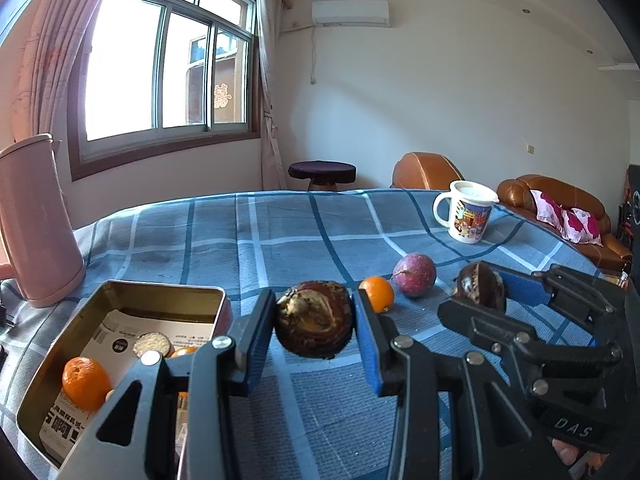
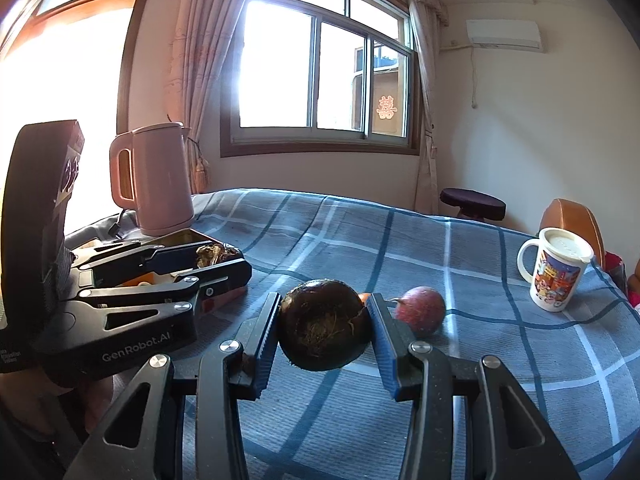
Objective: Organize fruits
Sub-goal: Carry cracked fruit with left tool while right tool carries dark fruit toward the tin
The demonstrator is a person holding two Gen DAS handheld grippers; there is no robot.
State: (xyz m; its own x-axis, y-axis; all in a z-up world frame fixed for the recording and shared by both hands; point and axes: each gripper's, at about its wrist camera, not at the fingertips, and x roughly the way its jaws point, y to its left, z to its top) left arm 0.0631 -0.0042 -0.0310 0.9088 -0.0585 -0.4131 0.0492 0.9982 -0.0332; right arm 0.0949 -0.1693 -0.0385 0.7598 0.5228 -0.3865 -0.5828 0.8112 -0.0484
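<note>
The left claw (image 1: 314, 322) is clamping a dark brown, rough-skinned fruit (image 1: 314, 320) between its blue pads, holding it just right of the open metal tin (image 1: 120, 292). The right claw (image 2: 324, 332) is gripping a second dark round fruit (image 2: 324, 326) the same way, off to the right of the first. Both fruits are hanging clear of the cloth.

Best play here, I'd say: one claw at a time. Bring the left fruit over the tin's near wall, lower it onto the bare paper lining beside the orange (image 1: 86, 382) already sitting inside, then ease the pads apart low so nothing rolls. The right one should be waiting well clear.

Out on the worktop, a small orange (image 1: 378, 294) and a purple-red fruit (image 1: 414, 274) are lying side by side on the blue checked cloth (image 1: 280, 232), untouched. A lidded cartoon mug (image 1: 466, 212) is standing further back, a pink kettle (image 1: 34, 220) beyond the tin. Behind them: bright window, curtains, dark stool, brown leather sofa.
</note>
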